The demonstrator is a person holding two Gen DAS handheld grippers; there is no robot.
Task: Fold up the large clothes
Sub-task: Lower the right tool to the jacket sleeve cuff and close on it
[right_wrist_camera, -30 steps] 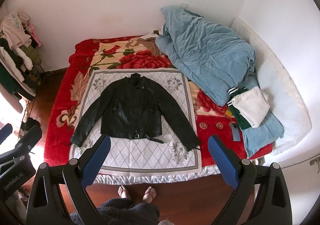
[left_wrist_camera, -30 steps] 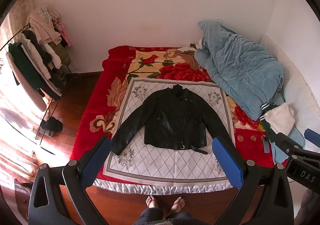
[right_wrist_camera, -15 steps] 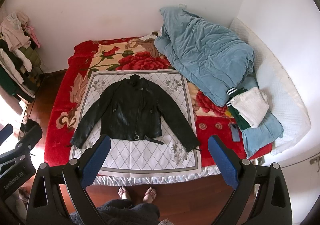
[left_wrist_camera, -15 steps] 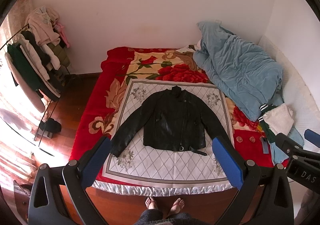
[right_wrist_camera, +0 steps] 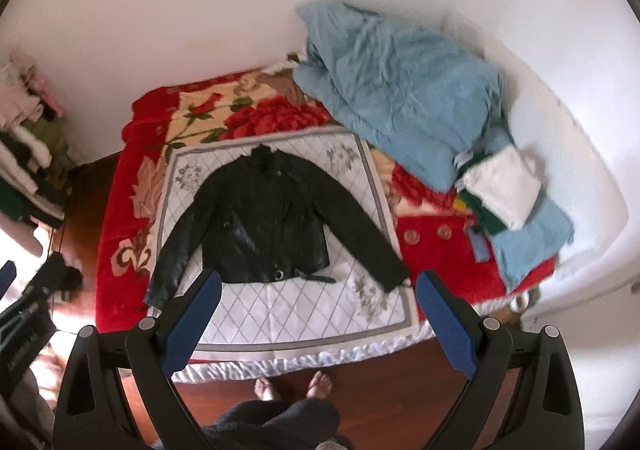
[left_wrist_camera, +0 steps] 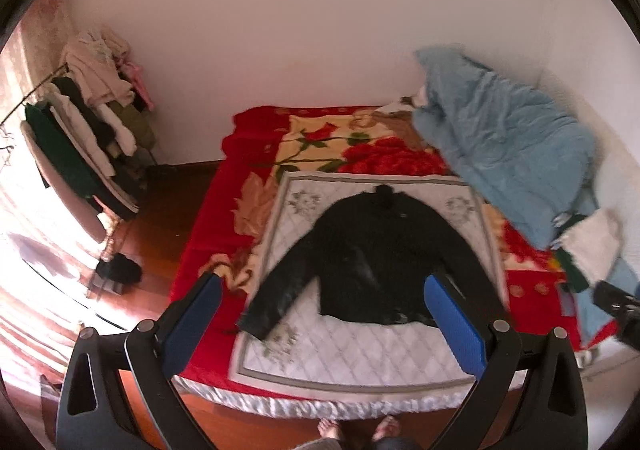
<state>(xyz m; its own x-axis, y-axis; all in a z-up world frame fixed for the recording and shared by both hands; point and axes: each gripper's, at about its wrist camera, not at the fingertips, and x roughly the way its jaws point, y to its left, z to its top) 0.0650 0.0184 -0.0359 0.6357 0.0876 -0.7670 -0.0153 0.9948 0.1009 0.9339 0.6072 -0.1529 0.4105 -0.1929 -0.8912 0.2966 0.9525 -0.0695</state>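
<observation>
Gripper [right_wrist_camera: 318, 314] above jacket [right_wrist_camera: 268, 218], beside quilt [right_wrist_camera: 404, 90].

1. daylight floods in from the left edge of both frames, blowing out the floor [left_wrist_camera: 52, 270] to white.
2. motion blur softens both views, worst at the right.
3. fisheye bends the wall [right_wrist_camera: 180, 10]; the frame corners are black.
</observation>
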